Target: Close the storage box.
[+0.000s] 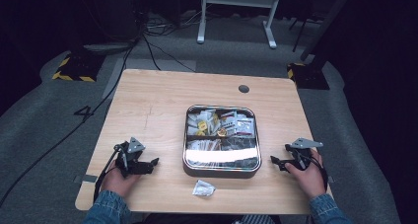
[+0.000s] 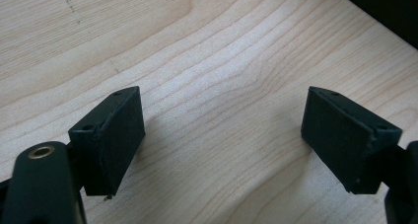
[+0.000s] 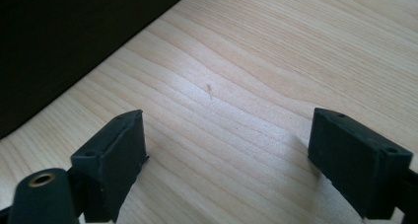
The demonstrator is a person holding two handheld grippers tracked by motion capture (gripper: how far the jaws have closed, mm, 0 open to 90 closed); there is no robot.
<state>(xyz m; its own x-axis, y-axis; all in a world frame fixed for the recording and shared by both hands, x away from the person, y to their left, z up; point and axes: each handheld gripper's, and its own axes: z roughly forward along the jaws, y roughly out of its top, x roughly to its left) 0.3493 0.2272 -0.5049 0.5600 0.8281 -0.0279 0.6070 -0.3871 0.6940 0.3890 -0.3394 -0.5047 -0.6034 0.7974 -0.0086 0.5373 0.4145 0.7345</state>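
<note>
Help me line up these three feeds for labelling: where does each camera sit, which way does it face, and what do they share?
High view: above the person's side, facing forward and down on the wooden table with the tin of packets; both hands hold the left gripper and right gripper.
Left gripper view: rides the left gripper, looking down along open jaws at bare wood.
Right gripper view: rides the right gripper, likewise, by the table edge.
Shared: both gripper views show the tabletop.
</note>
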